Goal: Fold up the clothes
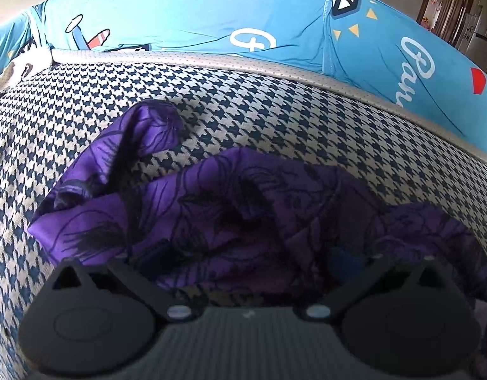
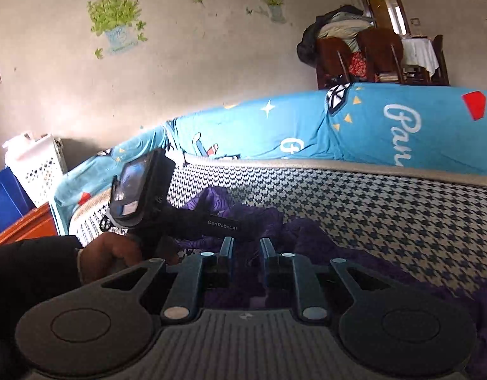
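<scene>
A purple garment with dark line print [image 1: 230, 202] lies crumpled on the houndstooth mattress [image 1: 275, 107]. My left gripper [image 1: 246, 258] points down into it. Its fingers [image 1: 151, 255] stand far apart, partly sunk in the folds, with loose cloth bunched between them. In the right wrist view the same purple garment [image 2: 294, 231] spreads ahead. My right gripper [image 2: 247, 248] hovers low over its near edge, jaws a narrow gap apart, nothing clearly pinched. A hand [image 2: 116, 253] in a dark sleeve holds the black housing of the left gripper [image 2: 167, 202] just left of the right fingers.
A blue printed sheet [image 2: 370, 126] rises along the mattress's far side behind a grey piped edge [image 1: 211, 63]. At far left are a white laundry basket [image 2: 37, 171], a blue bin [image 2: 6, 199] and wooden furniture [image 2: 28, 224]. Chairs piled with clothes [image 2: 354, 53] stand at the back right.
</scene>
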Tool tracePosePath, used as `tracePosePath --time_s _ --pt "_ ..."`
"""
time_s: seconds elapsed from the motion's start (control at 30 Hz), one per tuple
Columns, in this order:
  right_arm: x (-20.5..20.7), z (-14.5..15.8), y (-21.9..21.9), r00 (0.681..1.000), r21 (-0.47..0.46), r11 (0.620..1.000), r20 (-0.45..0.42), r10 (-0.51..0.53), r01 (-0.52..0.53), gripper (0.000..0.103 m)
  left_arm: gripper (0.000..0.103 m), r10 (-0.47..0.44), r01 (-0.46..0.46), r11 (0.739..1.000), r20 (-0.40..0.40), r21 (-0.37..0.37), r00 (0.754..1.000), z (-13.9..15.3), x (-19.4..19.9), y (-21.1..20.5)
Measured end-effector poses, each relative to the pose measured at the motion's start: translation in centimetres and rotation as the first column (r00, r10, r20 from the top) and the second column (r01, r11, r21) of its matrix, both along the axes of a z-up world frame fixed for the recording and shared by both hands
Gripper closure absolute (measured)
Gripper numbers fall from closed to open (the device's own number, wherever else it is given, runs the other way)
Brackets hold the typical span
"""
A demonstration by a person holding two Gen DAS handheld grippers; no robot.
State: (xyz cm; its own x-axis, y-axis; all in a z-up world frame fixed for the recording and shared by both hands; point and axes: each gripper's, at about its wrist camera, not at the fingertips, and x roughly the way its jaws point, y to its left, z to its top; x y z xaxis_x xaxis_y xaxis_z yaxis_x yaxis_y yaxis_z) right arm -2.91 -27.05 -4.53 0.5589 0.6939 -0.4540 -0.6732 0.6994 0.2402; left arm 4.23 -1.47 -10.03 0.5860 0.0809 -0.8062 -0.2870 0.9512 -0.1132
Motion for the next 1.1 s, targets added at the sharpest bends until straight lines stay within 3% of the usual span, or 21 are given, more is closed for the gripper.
tracePosePath --time_s 0.17,0.27,0.43,0.47,0.5,0.53,0.67,0.83,0.97,1.1 --pt "3.0 -1.9 3.2 0.999 -0.073 0.997 -0.030 0.019 -0.021 0.067 0.000 -0.005 0.005 1.000 -0.005 -0.007 1.000 -0.2 -0.2 0.4" --pt "4.7 -3.3 4.0 0.996 -0.103 0.995 -0.084 -0.005 -0.004 0.067 0.000 -0.009 0.009 1.000 -0.010 -0.008 1.000 -0.4 -0.2 0.4" --pt "5.5 -4.5 5.1 0.997 -0.137 0.991 -0.072 -0.009 0.000 0.067 0.000 -0.014 0.014 1.000 -0.014 0.001 1.000 -0.4 -0.4 0.4" --pt "5.4 -4.6 5.3 0.998 -0.140 0.990 -0.064 -0.001 -0.008 0.070 0.000 -0.011 0.011 1.000 -0.004 -0.003 1.000 -0.2 -0.5 0.6" --pt "5.3 -4.6 5.5 0.998 -0.144 0.990 -0.056 0.008 -0.016 0.087 0.000 -0.009 0.009 1.000 0.012 -0.010 1.000 0.3 -0.8 0.8" --pt "5.0 -4.6 5.6 0.999 -0.149 0.989 -0.047 0.017 -0.024 0.091 0.000 -0.006 0.006 1.000 0.035 -0.019 0.999 0.9 -1.0 1.2" --pt "2.8 -4.2 6.7 0.994 -0.192 0.977 0.037 0.104 -0.095 0.091 0.000 -0.002 0.014 0.994 0.111 -0.107 0.994 3.2 -2.1 2.9" --pt "-0.6 -4.7 8.7 0.965 -0.288 0.939 0.125 0.233 -0.189 0.091 0.000 -0.019 0.043 0.972 0.106 -0.229 0.994 4.0 -2.8 4.2" --pt "-2.1 -5.6 9.8 0.946 -0.350 0.910 0.144 0.289 -0.224 0.091 0.000 -0.071 0.090 0.962 0.082 -0.258 0.994 3.8 -3.1 3.4" --pt "-2.4 -6.0 10.0 0.942 -0.373 0.900 0.152 0.300 -0.227 0.091 0.000 -0.143 0.157 0.958 0.073 -0.238 0.987 4.0 -3.4 1.6"
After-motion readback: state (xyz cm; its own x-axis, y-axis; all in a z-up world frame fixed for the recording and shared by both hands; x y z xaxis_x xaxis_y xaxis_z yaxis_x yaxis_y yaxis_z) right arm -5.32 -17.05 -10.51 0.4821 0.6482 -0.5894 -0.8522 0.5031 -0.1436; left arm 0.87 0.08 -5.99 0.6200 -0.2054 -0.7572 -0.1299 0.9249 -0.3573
